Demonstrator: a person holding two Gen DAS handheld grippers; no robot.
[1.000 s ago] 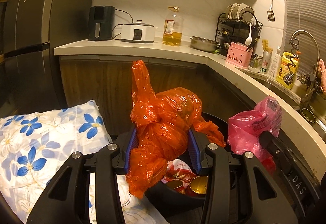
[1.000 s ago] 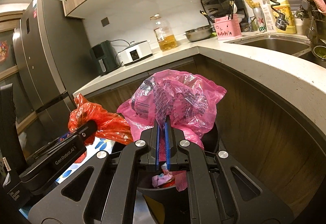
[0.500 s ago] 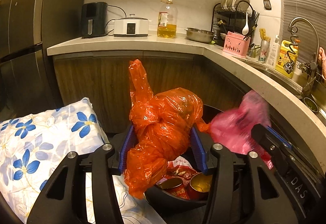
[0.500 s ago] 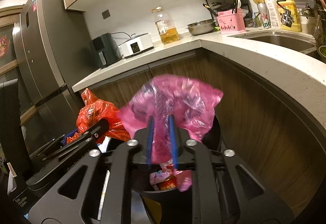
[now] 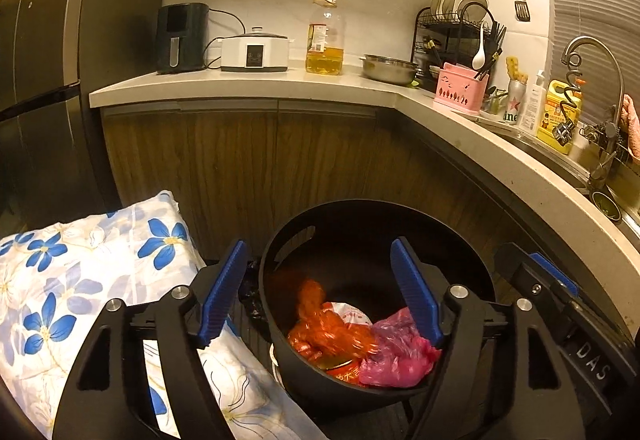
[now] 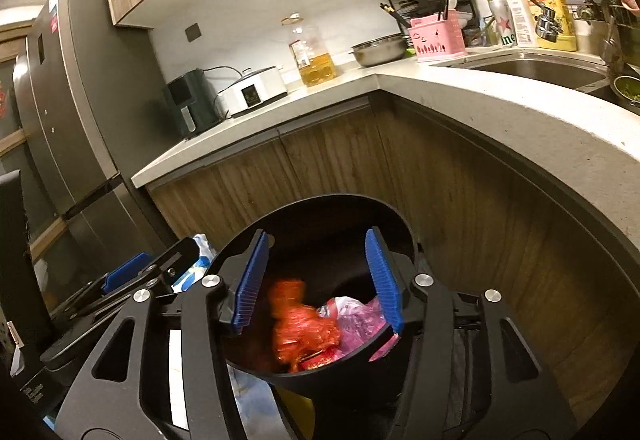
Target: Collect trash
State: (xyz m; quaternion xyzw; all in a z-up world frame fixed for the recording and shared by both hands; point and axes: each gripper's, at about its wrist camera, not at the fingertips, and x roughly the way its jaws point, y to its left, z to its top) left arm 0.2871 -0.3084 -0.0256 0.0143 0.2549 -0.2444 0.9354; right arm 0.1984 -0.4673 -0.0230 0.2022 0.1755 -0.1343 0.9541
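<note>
A black round bin [image 5: 360, 216] [image 6: 320, 208] stands on the floor below both grippers. An orange plastic bag [image 5: 324, 332] [image 6: 300, 324] and a pink plastic bag [image 5: 396, 352] [image 6: 360, 316] lie inside it on other trash. My left gripper [image 5: 320, 296] is open and empty above the bin's left side. My right gripper [image 6: 316, 280] is open and empty above the bin; it also shows at the right edge of the left wrist view [image 5: 552, 280]. The orange bag is blurred by motion.
A floral pillow [image 5: 80, 280] lies left of the bin. A wooden cabinet front [image 5: 280, 168] and an L-shaped counter [image 5: 248, 84] curve behind and to the right. A dark fridge [image 5: 48, 80] stands at the left. A sink with a faucet [image 5: 592, 88] is at the right.
Both grippers opened. The orange bag left my left gripper and the pink bag left my right gripper; both dropped into the bin.
</note>
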